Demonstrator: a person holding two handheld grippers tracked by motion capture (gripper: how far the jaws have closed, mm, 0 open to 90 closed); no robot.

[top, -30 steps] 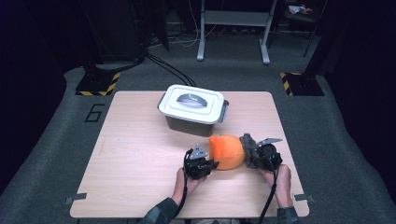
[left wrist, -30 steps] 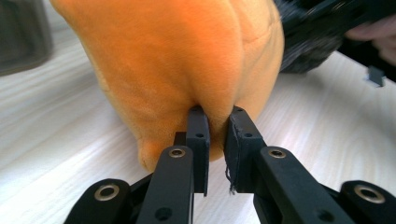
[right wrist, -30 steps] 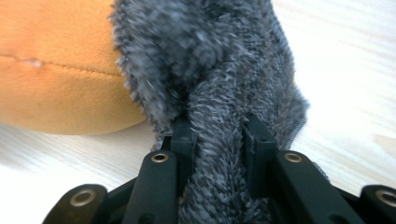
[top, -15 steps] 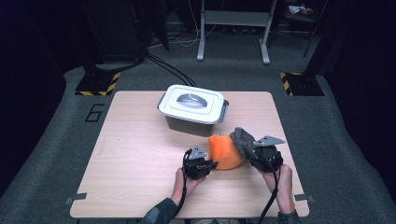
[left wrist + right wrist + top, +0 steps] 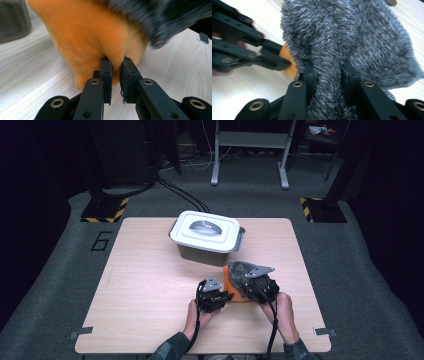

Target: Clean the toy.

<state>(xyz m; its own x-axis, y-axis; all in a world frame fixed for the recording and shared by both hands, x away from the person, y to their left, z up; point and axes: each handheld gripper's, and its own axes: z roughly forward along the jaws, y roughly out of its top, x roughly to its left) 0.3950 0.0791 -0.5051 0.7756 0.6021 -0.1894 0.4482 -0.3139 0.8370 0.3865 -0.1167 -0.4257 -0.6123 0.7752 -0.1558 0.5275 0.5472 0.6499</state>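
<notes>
While both of the person's hands work near the front edge of the pale wooden table point(image 5: 150, 285), a soft plush cloth, orange velour on one face and shaggy grey fleece on the other point(image 5: 235, 287), sits bunched between the two grippers, just in front of a grey plastic storage box with a white clip-on lid point(image 5: 206, 237). It lies close to the box without clearly touching it. By the look of it the cloth is light, limp and thick; it will sag, fold and stretch rather than hold any shape, and it should not break or slip easily, because the pile gives the pads plenty to bite on. Edges and corners seem the best places to take hold, since a pinch in the middle would only gather a lump. The left gripper point(image 5: 116, 61) has its jaws drawn in narrow, pinching a small fold of the orange face low down near the table, with the fabric puckered between the pads. The right gripper point(image 5: 328, 68) has its jaws closed snugly around a thick wad of the grey fleece, which bulges out above and to both sides of them. From the high view, the right gripper point(image 5: 257, 287) is lifting the grey side up over the orange, while the left gripper point(image 5: 214, 296) holds its corner down.
</notes>
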